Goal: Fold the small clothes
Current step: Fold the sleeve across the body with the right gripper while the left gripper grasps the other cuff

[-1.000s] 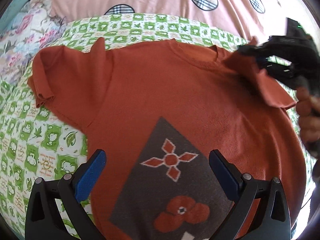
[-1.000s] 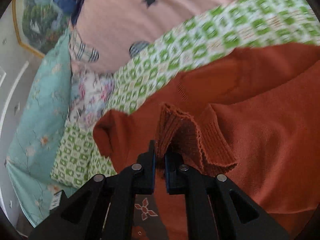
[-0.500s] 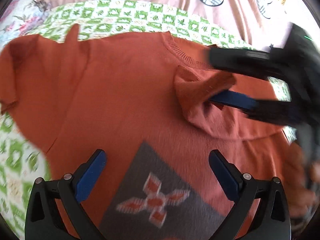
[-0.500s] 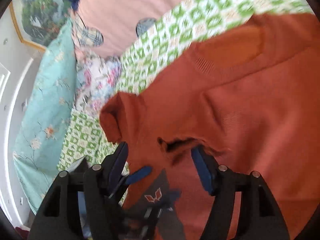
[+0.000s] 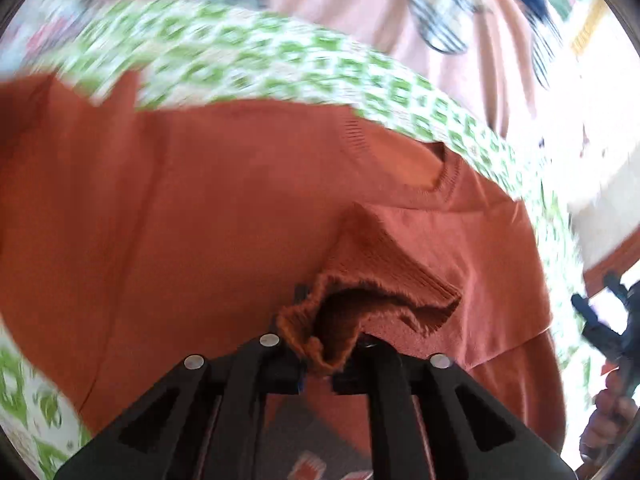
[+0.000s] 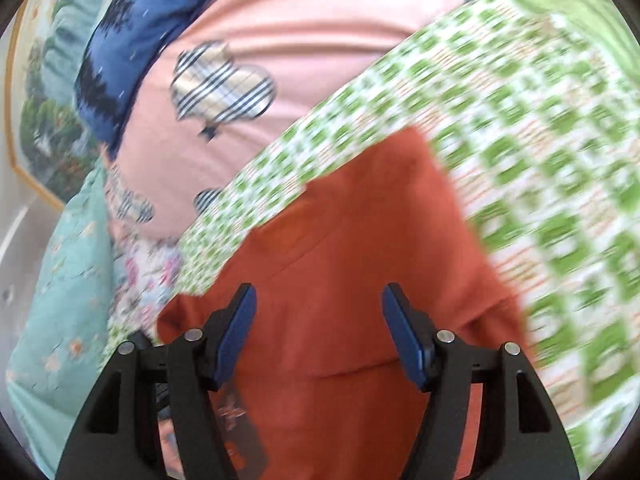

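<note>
Item: one rust-orange knitted sweater point(image 5: 224, 216), small, fine-gauge, with a ribbed crew neck and ribbed cuffs. It is laid front-up on a bed, on a green-and-white checked cover point(image 5: 280, 64) printed with small leaf and figure motifs. A dark grey diamond-shaped panel point(image 5: 316, 452) with orange-and-white cross motifs is set in the chest; only its top corner is seen at the near edge. No brand, label or legible writing can be made out anywhere; both views are motion-blurred.

Sleeve: one sleeve is folded in across the chest, its ribbed cuff point(image 5: 372, 296) bunched and fuzzy-edged, lying near the neck opening.

Left tool point(image 5: 320, 364): black frame with silver rivets. Its jaws have just been closing and are now clamped on the near edge of the cuff, with the knit pinched between them.

Right tool point(image 6: 320, 332): black frame, blue pads point(image 6: 404, 336). The jaws are spread apart and nothing is held between them; only flat orange knit at the right-hand side of the garment lies beyond. In the left wrist view this tool point(image 5: 600, 328) is seen at the far right edge, with part of a hand point(image 5: 608, 416) below it.

Surroundings: a pink quilt point(image 6: 320, 20) with plaid clover patches and small dark stars lies beyond the cover; a teal floral pillow point(image 6: 60, 280) is at the left.
</note>
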`<state>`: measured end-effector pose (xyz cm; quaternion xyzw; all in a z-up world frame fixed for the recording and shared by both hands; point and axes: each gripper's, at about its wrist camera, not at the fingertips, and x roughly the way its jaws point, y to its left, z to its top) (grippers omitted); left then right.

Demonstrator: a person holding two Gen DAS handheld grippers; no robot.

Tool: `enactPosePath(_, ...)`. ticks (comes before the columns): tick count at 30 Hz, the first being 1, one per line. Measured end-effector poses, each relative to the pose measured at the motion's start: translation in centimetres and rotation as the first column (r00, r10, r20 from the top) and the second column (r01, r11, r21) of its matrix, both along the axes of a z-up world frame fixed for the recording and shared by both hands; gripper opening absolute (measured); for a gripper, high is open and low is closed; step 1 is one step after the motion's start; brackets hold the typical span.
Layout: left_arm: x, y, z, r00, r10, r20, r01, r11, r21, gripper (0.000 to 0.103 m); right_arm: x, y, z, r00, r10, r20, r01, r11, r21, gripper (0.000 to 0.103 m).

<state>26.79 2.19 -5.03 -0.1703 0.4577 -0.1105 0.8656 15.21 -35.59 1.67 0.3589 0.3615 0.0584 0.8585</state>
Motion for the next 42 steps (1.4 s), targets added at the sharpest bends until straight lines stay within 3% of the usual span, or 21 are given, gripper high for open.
enactPosePath(4, 0.2, 1.2, -0.9, 1.000, 0.001, -0.029, -0.003, 0.998, -0.063, 0.016, 0.2, -2.6, -0.1, 0.997, -0.079, -0.025, 0.078, 0.996, -0.033, 0.067)
enactPosePath(7, 0.5, 0.2, 0.4, 1.000, -0.025, 0.010, 0.025, 1.000, -0.010, 0.005, 0.4, -3.6, 0.0, 0.994, -0.100, -0.033, 0.098, 0.994, -0.058, 0.067)
enactPosePath(10, -0.7, 2.1, 2.1, 0.997, 0.009, 0.078, -0.005, 0.999, -0.048, 0.006, 0.9, -3.9, 0.2, 0.994, -0.104, -0.038, 0.097, 0.984, -0.146, 0.067)
enactPosePath(12, -0.8, 3.6, 1.4, 0.998, 0.041, 0.049, -0.039, 0.999, -0.035, 0.006, 2.6, -3.7, -0.7, 0.993, -0.088, -0.080, 0.070, 0.975, -0.210, 0.067)
enactPosePath(15, -0.7, 4.1, -0.1, 0.999, 0.031, -0.021, -0.032, 0.999, -0.016, 0.007, 5.7, -3.3, -2.8, 0.987, -0.034, -0.160, -0.003, 0.974, -0.228, 0.067)
enactPosePath(18, -1.2, 3.9, -0.1, 1.000, 0.031, -0.005, -0.031, 1.000, -0.001, 0.007, 8.7, -2.0, -4.9, 0.971, 0.004, -0.240, -0.084, 0.943, -0.323, 0.065)
enactPosePath(19, -1.2, 3.9, -0.1, 1.000, 0.029, -0.004, -0.029, 1.000, 0.003, 0.007, 9.3, -1.6, -5.5, 0.963, 0.019, -0.269, -0.115, 0.931, -0.347, 0.060)
enactPosePath(20, -1.2, 3.8, -0.1, 1.000, 0.028, -0.003, -0.028, 1.000, 0.004, 0.007, 9.7, -1.3, -6.0, 0.956, 0.041, -0.291, -0.149, 0.921, -0.359, 0.024)
enactPosePath(21, -1.2, 3.7, -0.1, 1.000, 0.026, -0.002, -0.026, 1.000, 0.007, 0.006, 9.9, -1.2, -6.1, 0.952, 0.058, -0.300, -0.170, 0.916, -0.363, 0.011)
enactPosePath(25, -1.1, 2.6, 0.9, 0.999, -0.019, 0.030, 0.019, 1.000, 0.001, 0.007, 8.6, -3.8, -3.4, 0.978, -0.016, -0.209, -0.073, 0.909, -0.411, 0.010)
enactPosePath(27, -0.9, 1.8, 1.2, 0.998, -0.045, 0.045, 0.046, 0.999, -0.013, 0.007, 8.9, -4.7, -4.8, 0.965, -0.011, -0.262, -0.093, 0.919, -0.382, 0.011)
enactPosePath(29, -0.4, 0.8, 0.7, 0.998, -0.052, 0.038, 0.051, 0.998, 0.030, 0.007, 9.0, -4.2, -5.7, 0.951, -0.027, -0.309, -0.114, 0.896, -0.429, 0.018)
enactPosePath(32, -0.2, 1.0, -0.4, 0.999, -0.047, 0.007, 0.046, 0.998, 0.038, 0.007, 7.4, -2.4, -3.4, 0.964, -0.113, -0.242, -0.042, 0.830, -0.556, 0.027)
enactPosePath(33, -0.3, 1.3, -0.4, 0.999, -0.045, 0.011, 0.045, 0.999, 0.027, 0.007, 6.8, -1.7, -2.5, 0.975, -0.099, -0.200, -0.031, 0.826, -0.562, 0.028)
enactPosePath(35, -0.4, 1.3, -0.5, 0.999, -0.046, 0.013, 0.045, 0.999, 0.022, 0.007, 6.0, 0.8, -1.5, 0.989, 0.002, -0.151, -0.085, 0.835, -0.544, 0.031)
enactPosePath(37, -0.6, 1.3, -0.6, 0.999, -0.046, 0.011, 0.046, 0.998, 0.032, 0.007, 6.3, 2.7, -2.9, 0.972, 0.071, -0.222, -0.181, 0.832, -0.525, 0.033)
enactPosePath(39, -0.7, 1.3, -0.5, 0.999, -0.047, 0.012, 0.047, 0.998, 0.041, 0.007, 6.7, 1.9, -5.4, 0.950, 0.007, -0.311, -0.179, 0.830, -0.528, 0.033)
enactPosePath(42, -2.0, 2.6, -0.2, 0.999, -0.037, 0.010, 0.036, 0.997, 0.063, 0.008, 5.4, -0.7, -5.4, 0.956, -0.046, -0.290, -0.085, 0.903, -0.421, 0.034)
